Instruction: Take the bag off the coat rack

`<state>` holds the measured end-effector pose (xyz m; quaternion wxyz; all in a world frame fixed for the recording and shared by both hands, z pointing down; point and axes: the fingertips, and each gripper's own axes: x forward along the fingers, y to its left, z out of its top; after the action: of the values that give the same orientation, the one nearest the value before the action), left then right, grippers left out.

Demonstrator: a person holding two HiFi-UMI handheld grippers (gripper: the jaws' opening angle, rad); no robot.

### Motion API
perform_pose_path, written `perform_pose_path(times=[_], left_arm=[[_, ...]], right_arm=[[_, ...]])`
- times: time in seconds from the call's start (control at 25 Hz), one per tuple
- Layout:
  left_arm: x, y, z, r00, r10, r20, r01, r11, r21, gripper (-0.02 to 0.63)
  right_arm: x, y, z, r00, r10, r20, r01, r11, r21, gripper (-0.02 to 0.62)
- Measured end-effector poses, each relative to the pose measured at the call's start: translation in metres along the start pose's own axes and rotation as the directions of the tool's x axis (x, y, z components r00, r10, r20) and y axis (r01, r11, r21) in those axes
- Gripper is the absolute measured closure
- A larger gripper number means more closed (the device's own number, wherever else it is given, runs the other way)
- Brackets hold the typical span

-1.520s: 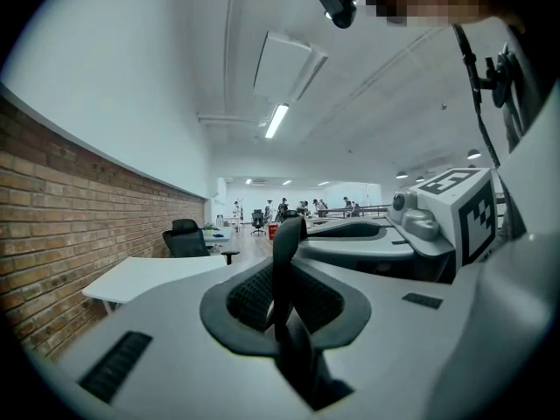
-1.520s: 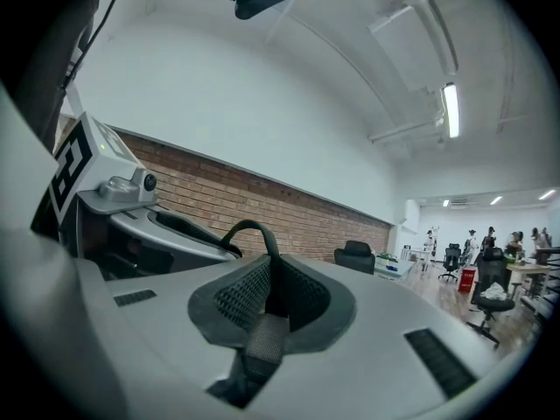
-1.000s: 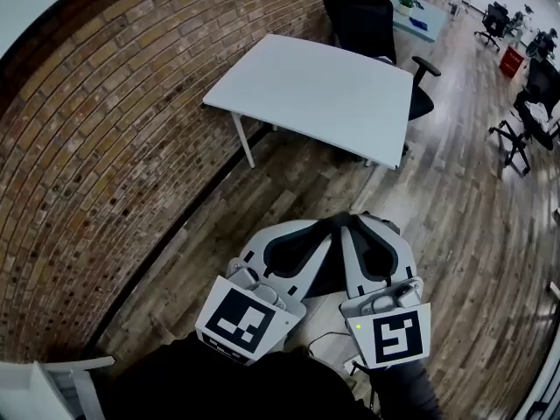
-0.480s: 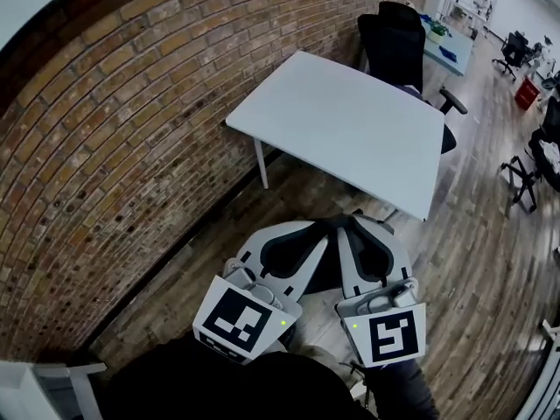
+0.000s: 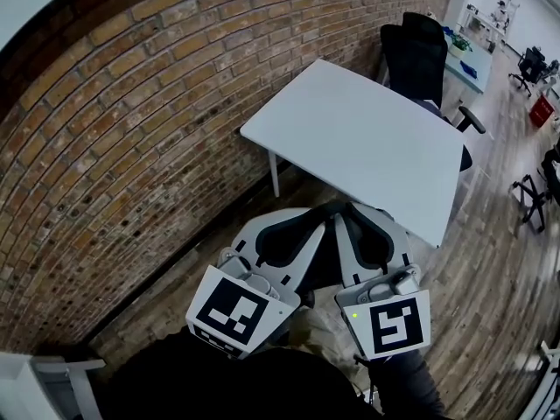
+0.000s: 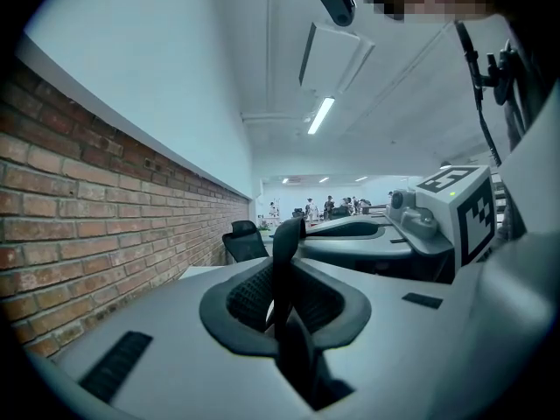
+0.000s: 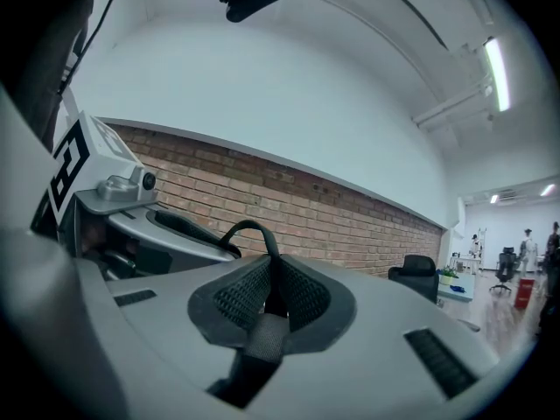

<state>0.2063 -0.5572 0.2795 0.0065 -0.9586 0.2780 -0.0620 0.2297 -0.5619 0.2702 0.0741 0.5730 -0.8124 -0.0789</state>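
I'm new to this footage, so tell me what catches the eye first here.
First come the two grey tools held side by side low in the head view: the left tool and the right tool each pinch a black strap. Beyond them a brick wall runs up the left, with a white table beside it and a black office chair at its far end.

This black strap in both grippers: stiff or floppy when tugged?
Probably floppy: the black strap bows into a loose arch beyond the right gripper. Likely thin webbing: it stands edge-on as a narrow band in the left gripper, so it may twist.
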Motion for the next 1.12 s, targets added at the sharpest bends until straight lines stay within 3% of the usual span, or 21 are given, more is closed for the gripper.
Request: perform_pose_path(times=[0.4, 0.68, 0.96, 1.12], left_arm=[[0.045, 0.054, -0.011, 0.999, 0.012, -0.052, -0.013, 1.0, -0.024, 0.552], [0.066, 0.093, -0.002, 0.995, 0.088, -0.056, -0.085, 0.995, 0.057, 0.552], [0.068, 0.128, 0.03, 0.986, 0.138, -0.09, -0.133, 0.989, 0.059, 0.552], [0.063, 0.143, 0.066, 0.98, 0.187, -0.062, -0.18, 0.979, 0.099, 0.552]], right_arm=[[0.067, -0.028, -0.016, 0.999, 0.051, 0.0, -0.051, 0.998, 0.032, 0.563], [0.109, -0.04, -0.013, 0.993, 0.118, 0.007, -0.118, 0.99, 0.074, 0.563], [0.143, -0.045, 0.018, 0.98, 0.198, 0.02, -0.199, 0.975, 0.097, 0.563], [0.155, -0.047, 0.055, 0.969, 0.238, 0.068, -0.244, 0.964, 0.102, 0.563]])
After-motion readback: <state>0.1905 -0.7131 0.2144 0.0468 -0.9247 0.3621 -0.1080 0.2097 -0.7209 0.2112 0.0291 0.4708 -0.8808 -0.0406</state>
